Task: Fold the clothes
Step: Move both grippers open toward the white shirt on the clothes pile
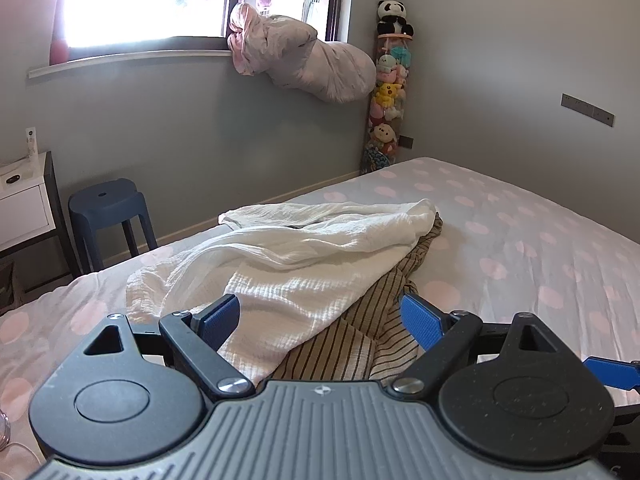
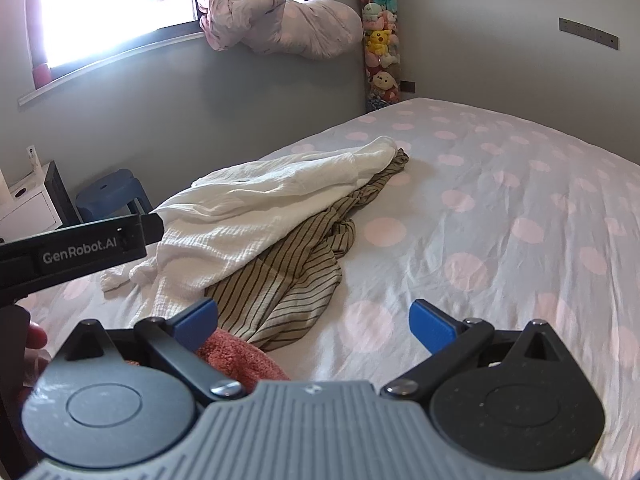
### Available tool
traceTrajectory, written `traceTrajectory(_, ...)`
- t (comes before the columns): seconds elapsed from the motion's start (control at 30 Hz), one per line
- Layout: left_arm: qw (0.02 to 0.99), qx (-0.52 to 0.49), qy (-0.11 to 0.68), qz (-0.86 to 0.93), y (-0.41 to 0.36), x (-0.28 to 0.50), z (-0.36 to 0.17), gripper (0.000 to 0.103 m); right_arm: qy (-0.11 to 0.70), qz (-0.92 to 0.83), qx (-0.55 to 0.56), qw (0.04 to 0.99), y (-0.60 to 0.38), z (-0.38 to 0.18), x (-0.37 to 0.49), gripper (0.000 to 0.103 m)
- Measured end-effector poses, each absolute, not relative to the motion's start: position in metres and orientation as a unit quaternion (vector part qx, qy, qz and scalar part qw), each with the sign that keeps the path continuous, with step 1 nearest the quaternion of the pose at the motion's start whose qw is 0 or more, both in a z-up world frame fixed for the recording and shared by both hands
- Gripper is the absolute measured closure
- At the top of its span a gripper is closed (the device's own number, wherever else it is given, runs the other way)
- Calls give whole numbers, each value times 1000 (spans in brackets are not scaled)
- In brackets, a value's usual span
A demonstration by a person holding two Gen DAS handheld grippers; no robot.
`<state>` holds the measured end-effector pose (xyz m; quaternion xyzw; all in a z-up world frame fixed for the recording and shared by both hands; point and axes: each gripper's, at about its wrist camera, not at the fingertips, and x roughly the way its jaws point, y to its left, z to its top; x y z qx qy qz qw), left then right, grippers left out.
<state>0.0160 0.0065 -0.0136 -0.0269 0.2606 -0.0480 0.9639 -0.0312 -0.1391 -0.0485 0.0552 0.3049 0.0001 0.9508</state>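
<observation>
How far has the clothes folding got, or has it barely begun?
Barely begun. Nothing looks folded: the white garment lies crumpled over the striped garment on the bed, with a pink cloth nearby. Nothing is in hand: the left gripper and right gripper are open and empty. All the folding remains.

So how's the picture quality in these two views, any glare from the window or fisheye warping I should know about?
Left wrist view: the window is blown out to white, and the sill bows from fisheye distortion. The white garment stays sharp enough to show its crinkled weave. Right wrist view: the same window glares, the bed edge curves, and the pink towel near the lens looks soft.
</observation>
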Motion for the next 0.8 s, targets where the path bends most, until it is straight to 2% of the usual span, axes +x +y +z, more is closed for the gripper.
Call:
traceTrajectory(0.17, 961, -32, 269, -53, 8, 21, -17, 15, 306, 15, 71, 949, -143, -52, -26, 1)
traceTrajectory(0.47, 951, -50, 293, -80, 11, 39, -24, 15, 308, 25, 33, 950, -144, -49, -7, 1)
traceTrajectory(0.67, 950, -100, 289, -59, 25, 59, -25, 15, 293, 41, 12, 955, -148, -43, 20, 1)
traceTrajectory(0.8, 955, -59, 286, -47, 29, 77, -28, 15, 263, 69, -23, 962, -145, -43, 39, 1)
